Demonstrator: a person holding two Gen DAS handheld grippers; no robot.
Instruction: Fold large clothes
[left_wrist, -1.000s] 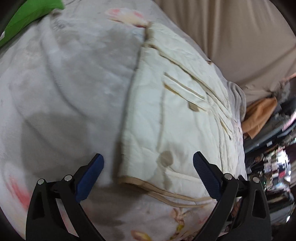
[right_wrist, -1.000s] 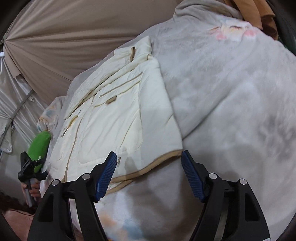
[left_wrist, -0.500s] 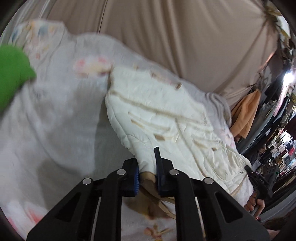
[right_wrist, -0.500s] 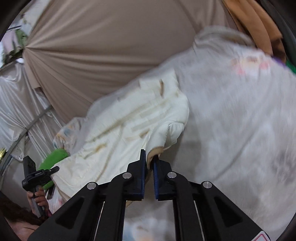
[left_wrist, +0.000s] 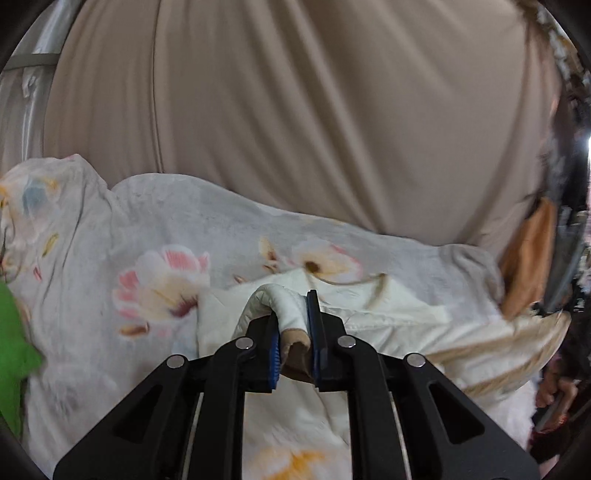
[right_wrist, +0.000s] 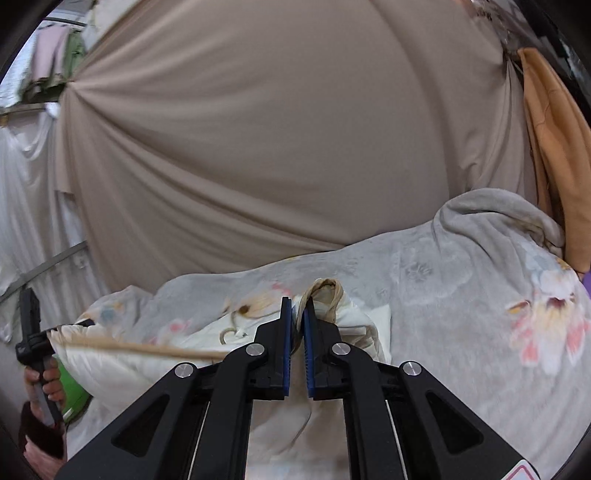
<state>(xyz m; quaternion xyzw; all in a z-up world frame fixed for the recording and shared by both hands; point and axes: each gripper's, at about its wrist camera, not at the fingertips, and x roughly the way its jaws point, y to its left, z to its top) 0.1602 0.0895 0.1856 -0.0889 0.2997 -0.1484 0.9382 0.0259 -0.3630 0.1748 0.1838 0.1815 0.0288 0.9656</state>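
Note:
A cream quilted jacket with tan trim (left_wrist: 388, 314) lies on a grey floral blanket (left_wrist: 155, 236). My left gripper (left_wrist: 293, 325) is shut on one hem corner of the jacket, lifted off the blanket. My right gripper (right_wrist: 298, 314) is shut on the other hem corner; the jacket (right_wrist: 155, 365) hangs from it to the left, its tan hem stretched taut. The rest of the jacket is bunched below the grippers and partly hidden.
A beige curtain (left_wrist: 314, 122) hangs close behind the blanket. An orange garment (right_wrist: 554, 147) hangs at the right. A green cloth (left_wrist: 14, 350) lies at the left. The other hand-held gripper (right_wrist: 31, 339) shows at the right wrist view's left edge.
Both grippers went from open above the hem to shut on its corners. They have since lifted the hem and carried it up toward the jacket's far end.

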